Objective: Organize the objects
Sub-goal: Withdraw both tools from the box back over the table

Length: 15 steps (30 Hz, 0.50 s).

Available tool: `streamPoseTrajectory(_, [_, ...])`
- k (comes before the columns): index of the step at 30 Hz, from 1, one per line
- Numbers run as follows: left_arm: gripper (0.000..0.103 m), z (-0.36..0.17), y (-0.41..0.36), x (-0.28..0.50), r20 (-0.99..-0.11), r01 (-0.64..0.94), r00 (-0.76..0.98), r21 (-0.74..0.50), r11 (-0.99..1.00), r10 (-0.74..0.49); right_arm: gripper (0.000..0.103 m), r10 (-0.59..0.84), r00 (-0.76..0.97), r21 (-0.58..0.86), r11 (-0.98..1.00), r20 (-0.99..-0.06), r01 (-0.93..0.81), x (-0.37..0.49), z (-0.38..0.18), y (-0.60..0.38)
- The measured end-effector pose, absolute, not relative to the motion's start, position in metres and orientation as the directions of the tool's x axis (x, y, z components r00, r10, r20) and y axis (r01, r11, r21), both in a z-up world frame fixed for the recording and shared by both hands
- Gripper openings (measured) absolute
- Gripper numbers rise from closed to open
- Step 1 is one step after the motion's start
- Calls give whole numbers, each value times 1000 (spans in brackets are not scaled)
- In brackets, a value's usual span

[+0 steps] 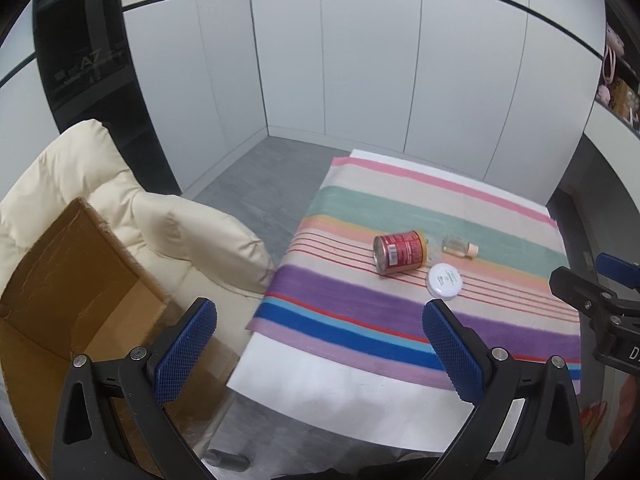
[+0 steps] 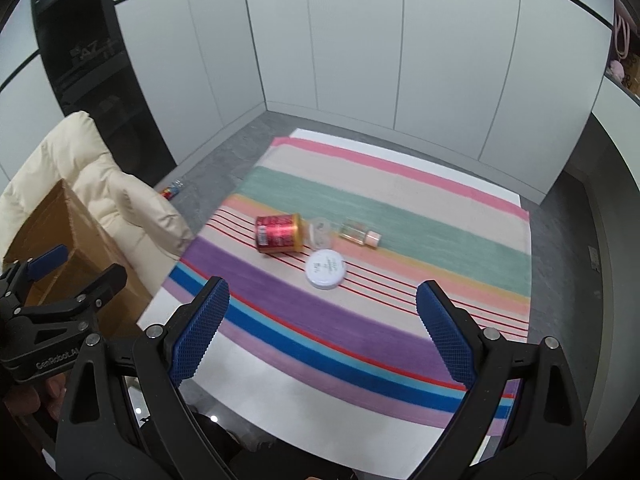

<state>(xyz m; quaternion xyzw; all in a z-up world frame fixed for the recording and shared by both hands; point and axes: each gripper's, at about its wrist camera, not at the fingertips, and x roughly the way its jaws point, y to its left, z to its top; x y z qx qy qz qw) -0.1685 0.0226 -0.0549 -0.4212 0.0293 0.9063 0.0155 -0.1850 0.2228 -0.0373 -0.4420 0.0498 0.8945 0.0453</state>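
A red can [image 1: 398,254] [image 2: 280,233] lies on its side on the striped cloth [image 1: 360,312] [image 2: 360,320]. Beside it lie a small clear bottle with a tan cap [image 1: 460,248] [image 2: 360,234] and a clear plastic piece [image 2: 320,232]. A round white jar [image 1: 444,281] [image 2: 326,269] sits just in front of them. My left gripper [image 1: 320,344] hangs open above the table's near left edge, well short of the objects. My right gripper [image 2: 322,328] is open too, nothing between its fingers, near the front of the cloth. Each gripper shows in the other's view, the right gripper [image 1: 592,292] and the left gripper [image 2: 76,276].
An open cardboard box [image 1: 72,300] [image 2: 60,240] stands on a cream padded chair [image 1: 168,216] [image 2: 120,192] left of the white table [image 1: 320,400] [image 2: 280,392]. A small item [image 2: 173,190] lies on the grey floor. White wall panels close off the back.
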Motion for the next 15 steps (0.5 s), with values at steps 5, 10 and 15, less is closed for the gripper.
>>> streamPoseTrajectory(5, [103,-83,42,-184,-798,-90,-602,38,-995,24,96,58,-577,7,-994,-815,-110,-196,-59,228])
streamPoseTrajectory(10, [103,-102,54,-206,-818,-105,-575,43,-994,25,96,71,-556,-23,-995,-828,-94,-215,-82,230])
streamPoseTrajectory(15, [103,-123,60,-230,-831,-101,-556,58,-993,8,96,54,-531,-7,-996,-846,-90,-239,-114,237])
